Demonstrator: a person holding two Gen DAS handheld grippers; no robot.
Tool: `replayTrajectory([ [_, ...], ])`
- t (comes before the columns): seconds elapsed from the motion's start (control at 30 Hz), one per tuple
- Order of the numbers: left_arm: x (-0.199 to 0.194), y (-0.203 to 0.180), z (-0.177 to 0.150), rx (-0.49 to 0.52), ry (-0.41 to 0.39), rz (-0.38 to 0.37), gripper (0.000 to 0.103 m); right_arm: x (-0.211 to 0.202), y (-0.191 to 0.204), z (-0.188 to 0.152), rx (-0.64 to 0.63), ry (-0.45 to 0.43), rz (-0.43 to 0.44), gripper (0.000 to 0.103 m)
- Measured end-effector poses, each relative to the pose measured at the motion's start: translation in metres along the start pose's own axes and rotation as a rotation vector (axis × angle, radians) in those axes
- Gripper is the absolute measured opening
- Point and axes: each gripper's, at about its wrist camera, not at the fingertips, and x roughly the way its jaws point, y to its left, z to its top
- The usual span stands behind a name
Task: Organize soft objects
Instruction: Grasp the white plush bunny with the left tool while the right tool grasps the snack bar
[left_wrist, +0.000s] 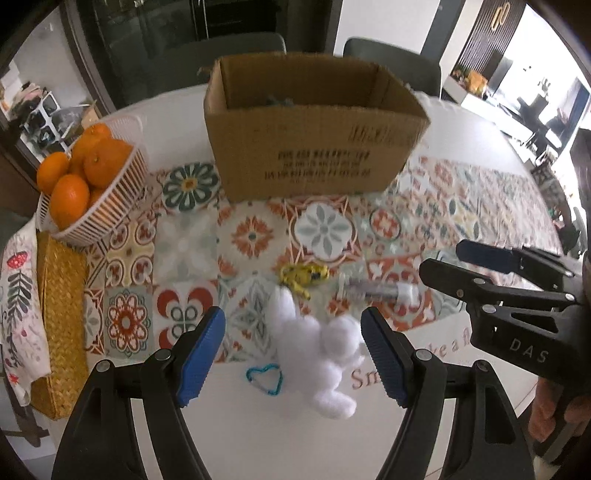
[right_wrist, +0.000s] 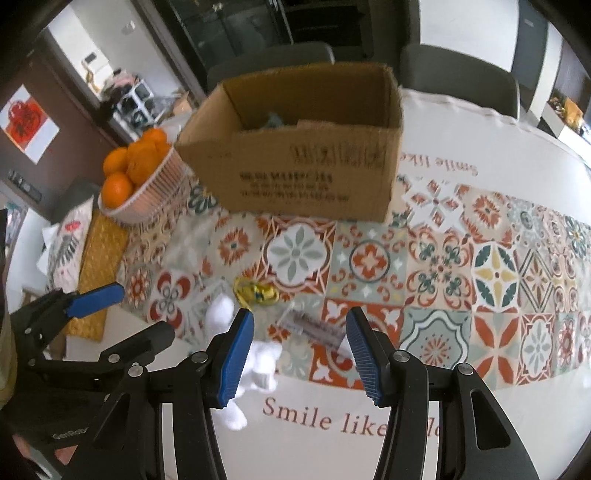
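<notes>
A white plush bunny (left_wrist: 314, 354) lies on the table near its front edge. My left gripper (left_wrist: 293, 354) hovers over it, open, with a blue pad on either side of it and neither touching. A yellow soft toy (left_wrist: 303, 277) and a clear plastic packet (left_wrist: 373, 290) lie just beyond. My right gripper (right_wrist: 300, 356) is open above the clear packet (right_wrist: 314, 325). Its left finger hides part of the bunny (right_wrist: 258, 363). The yellow toy (right_wrist: 256, 291) lies just past the fingertips. The open cardboard box (left_wrist: 314, 147) stands behind, something bluish inside.
A white basket (left_wrist: 110, 206) of oranges stands at the back left, beside a woven yellow mat (left_wrist: 61, 325) and a floral cloth (left_wrist: 18, 314). A small blue heart-shaped clip (left_wrist: 264, 376) lies by the bunny. The right gripper (left_wrist: 447, 258) shows at the right edge. Chairs stand behind the box.
</notes>
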Motion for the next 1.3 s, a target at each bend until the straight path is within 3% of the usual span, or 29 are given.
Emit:
replayTrajectory([
  [0.73, 0.078, -0.017, -0.027, 0.176, 0.416, -0.055, 0.075, 0.073, 0.007, -0.007, -0.229, 0.319, -0.056, 0.053],
  [1.3, 0.128, -0.011, -0.038, 0.132, 0.478, -0.090, 0.075, 0.124, 0.001, -0.010, -0.321, 0.401, -0.065, 0.053],
])
